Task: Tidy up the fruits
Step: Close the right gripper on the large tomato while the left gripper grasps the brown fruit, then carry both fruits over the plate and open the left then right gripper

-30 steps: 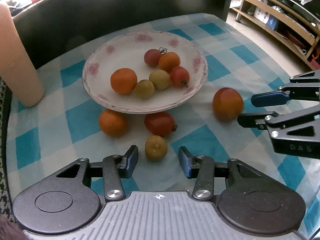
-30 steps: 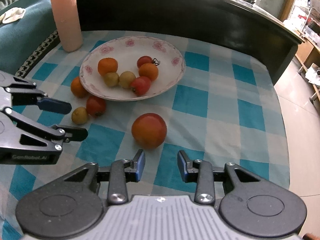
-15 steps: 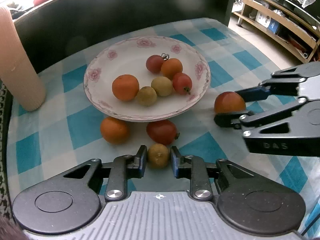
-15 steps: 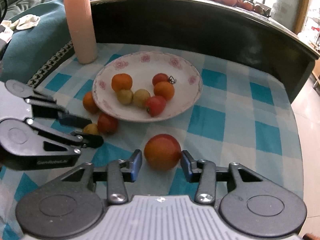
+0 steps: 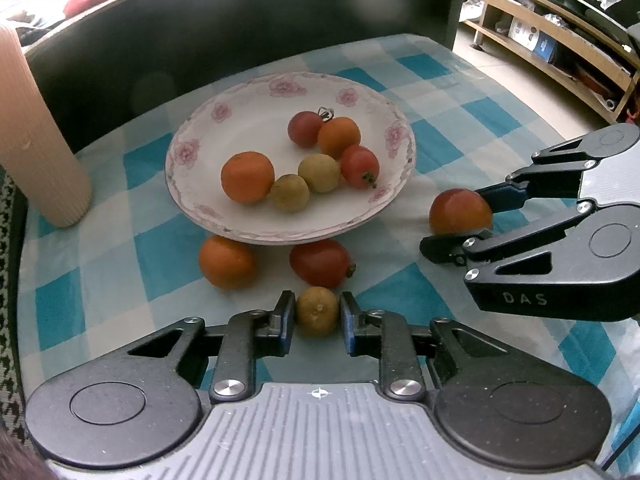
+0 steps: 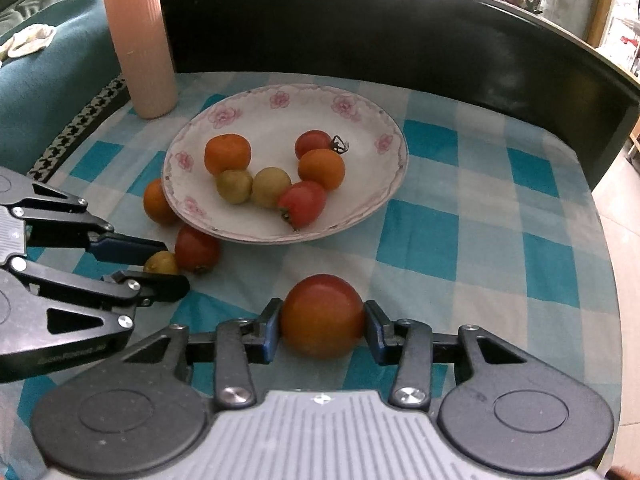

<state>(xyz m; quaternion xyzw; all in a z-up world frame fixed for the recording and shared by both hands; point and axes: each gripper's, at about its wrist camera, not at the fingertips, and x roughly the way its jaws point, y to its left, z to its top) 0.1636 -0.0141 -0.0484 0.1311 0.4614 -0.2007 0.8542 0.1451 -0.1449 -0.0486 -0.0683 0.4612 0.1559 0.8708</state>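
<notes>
A white floral plate (image 5: pixel 188 160) (image 6: pixel 360 120) on the blue checked cloth holds several small oranges, tomatoes and yellowish fruits. In front of it lie an orange (image 5: pixel 226 262) and a red tomato (image 5: pixel 320 262). My left gripper (image 5: pixel 315 314) is shut on a small yellow-brown fruit (image 5: pixel 316 320) that rests on the cloth; the right wrist view shows this gripper (image 6: pixel 170 265) from the side. My right gripper (image 6: pixel 322 322) (image 5: pixel 456 222) has a large red-orange tomato (image 6: pixel 322 312) (image 5: pixel 460 210) between its closing jaws, both blue pads touching it.
A tall pink ribbed vase (image 5: pixel 36 152) (image 6: pixel 140 44) stands at the plate's left. A dark raised board (image 5: pixel 240 40) runs along the table's far side. The cloth's right edge drops to the floor, with wooden shelves (image 5: pixel 560 40) beyond.
My left gripper's jaws came together on the small yellow-brown fruit. My right gripper moved forward until the large tomato sat between its fingers, then closed onto it.
</notes>
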